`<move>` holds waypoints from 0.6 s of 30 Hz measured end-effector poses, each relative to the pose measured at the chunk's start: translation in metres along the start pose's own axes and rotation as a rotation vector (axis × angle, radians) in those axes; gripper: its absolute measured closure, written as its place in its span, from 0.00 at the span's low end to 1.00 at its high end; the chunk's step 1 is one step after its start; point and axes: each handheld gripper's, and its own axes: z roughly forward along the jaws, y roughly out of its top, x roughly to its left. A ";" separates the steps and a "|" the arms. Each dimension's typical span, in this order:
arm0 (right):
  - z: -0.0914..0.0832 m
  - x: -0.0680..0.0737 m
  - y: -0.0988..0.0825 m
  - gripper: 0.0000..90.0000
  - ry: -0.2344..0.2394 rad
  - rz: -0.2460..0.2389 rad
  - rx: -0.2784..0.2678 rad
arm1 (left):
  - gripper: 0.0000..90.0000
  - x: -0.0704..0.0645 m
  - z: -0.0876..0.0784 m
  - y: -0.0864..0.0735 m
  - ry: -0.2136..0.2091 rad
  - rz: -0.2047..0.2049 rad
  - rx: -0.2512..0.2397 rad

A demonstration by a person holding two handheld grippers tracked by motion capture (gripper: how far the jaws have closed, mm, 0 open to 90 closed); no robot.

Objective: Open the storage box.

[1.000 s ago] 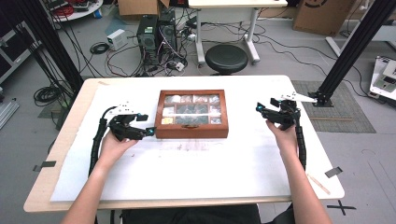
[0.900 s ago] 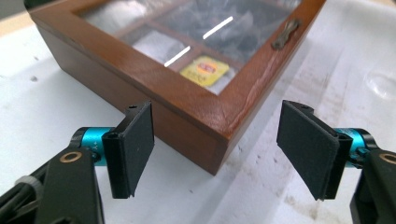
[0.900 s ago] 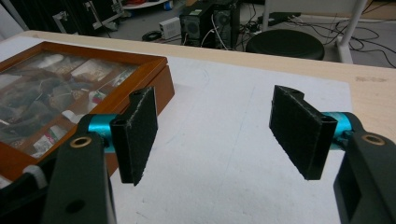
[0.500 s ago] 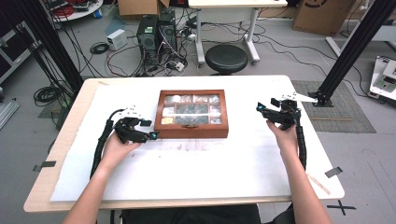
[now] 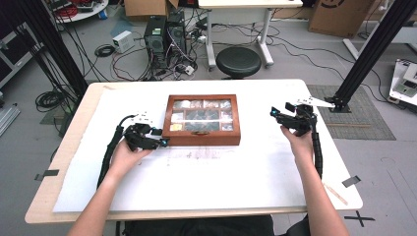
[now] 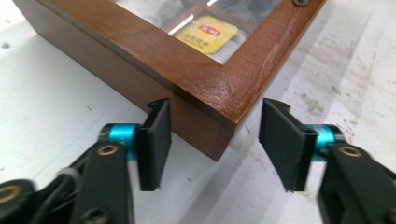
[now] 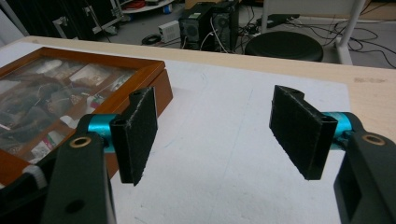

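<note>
A wooden box (image 5: 204,139) with a glass lid holding tea bags sits at the middle back of the white sheet. In the high view my left gripper (image 5: 164,142) is at the box's front left corner. Seen from the left gripper view, that corner (image 6: 205,88) lies between the jaws of the left gripper (image 6: 215,144), which have just been closing. The left pad (image 6: 156,140) is right at the side wall and the right pad (image 6: 280,142) stands a little off. A yellow tea bag (image 6: 208,33) shows under the glass. My right gripper (image 5: 273,113) hovers right of the box (image 7: 140,77), and the right gripper (image 7: 215,135) is open and holds nothing.
The white sheet (image 5: 211,182) covers most of the pale table (image 5: 74,162). Behind the table stand a black stool (image 5: 238,61), computer towers (image 5: 164,34) and loose cables. A black frame post (image 5: 364,59) rises at the back right.
My left gripper has moved right toward the box's front left corner. The right hand has stayed still.
</note>
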 end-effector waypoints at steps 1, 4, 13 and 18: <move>0.000 0.000 0.000 0.36 -0.002 -0.002 0.001 | 0.51 0.000 0.000 0.000 0.003 0.000 0.002; 0.000 0.001 0.000 0.36 -0.002 0.000 -0.003 | 0.51 -0.001 0.000 0.001 0.006 -0.001 0.005; 0.003 0.003 0.001 0.36 0.001 -0.007 -0.003 | 0.52 -0.002 -0.003 0.004 0.012 0.004 0.002; 0.003 0.003 0.001 0.36 0.002 -0.005 -0.005 | 0.53 -0.003 -0.006 0.006 0.017 -0.009 -0.013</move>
